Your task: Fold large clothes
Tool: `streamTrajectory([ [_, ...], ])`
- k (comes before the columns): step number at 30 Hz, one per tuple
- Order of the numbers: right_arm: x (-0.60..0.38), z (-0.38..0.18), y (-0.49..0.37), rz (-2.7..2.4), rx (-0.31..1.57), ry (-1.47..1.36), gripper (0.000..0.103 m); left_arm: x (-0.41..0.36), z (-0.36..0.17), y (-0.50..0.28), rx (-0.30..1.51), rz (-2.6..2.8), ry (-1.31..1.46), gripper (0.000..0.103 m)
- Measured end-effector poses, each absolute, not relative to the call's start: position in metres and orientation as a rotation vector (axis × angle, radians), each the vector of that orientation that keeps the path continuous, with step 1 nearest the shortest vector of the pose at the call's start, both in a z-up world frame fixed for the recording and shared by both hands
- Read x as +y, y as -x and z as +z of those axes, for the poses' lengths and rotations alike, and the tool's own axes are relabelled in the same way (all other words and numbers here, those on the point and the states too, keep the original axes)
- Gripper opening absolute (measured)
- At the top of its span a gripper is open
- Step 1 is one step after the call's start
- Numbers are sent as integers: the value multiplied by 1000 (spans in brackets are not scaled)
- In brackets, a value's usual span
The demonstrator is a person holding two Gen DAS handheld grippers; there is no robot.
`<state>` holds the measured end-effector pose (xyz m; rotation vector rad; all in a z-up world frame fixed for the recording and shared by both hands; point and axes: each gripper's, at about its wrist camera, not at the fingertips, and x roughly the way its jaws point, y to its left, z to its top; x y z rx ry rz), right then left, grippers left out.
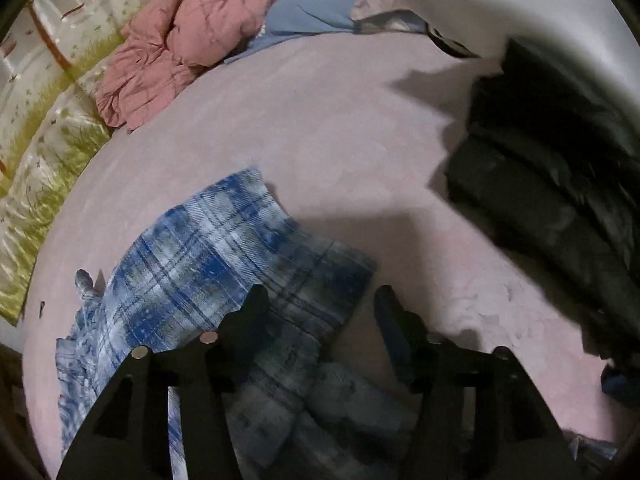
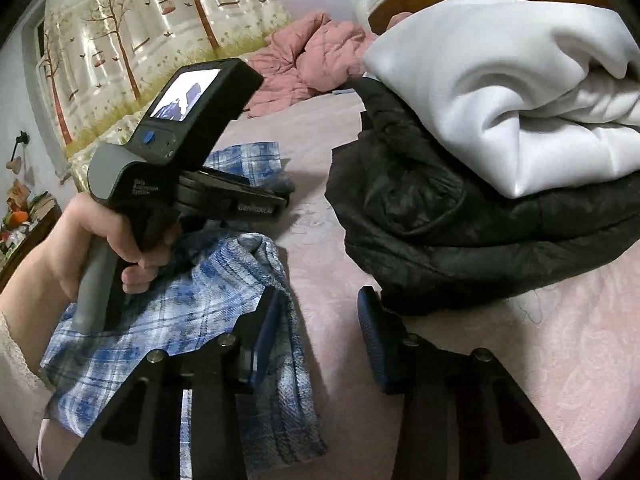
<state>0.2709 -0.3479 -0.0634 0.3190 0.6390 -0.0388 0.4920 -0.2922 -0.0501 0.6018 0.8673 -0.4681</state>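
**Blue plaid garment under both grippers on the pink bed**

Left wrist view: left gripper [image 1: 320,300] tilted down over the pink bedspread [image 1: 320,120], jaws parted, nothing pinched between them. Blue-and-white plaid flannel garment [image 1: 224,248] lying flat beneath and ahead-left of the gripper, its edge under the left finger. Black quilted puffer jacket [image 1: 540,200] off to the right, well apart. Crumpled pink quilted jacket [image 1: 172,40] far ahead-left, light blue cloth [image 1: 304,16] beside it. Tree-printed curtain [image 1: 48,80] at far left.

Right wrist view: right gripper [image 2: 320,312] with jaws apart, bare bedspread between them; plaid garment bunched against the left finger, not clamped. Left hand [image 2: 104,240] to the left, wrapped around the other tool's grey handle. Black jacket just ahead-right, folded white fabric [image 2: 520,100] stacked on it.
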Motion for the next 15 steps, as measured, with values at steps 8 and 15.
streamTrajectory([
  [8,-345,-63,-270,-53,647,-307,42,-241,21,-462,594,-415,-478,7],
  [15,-343,-63,-273,-67,656,-287,42,-113,133,-422,385,-220,-329,7],
])
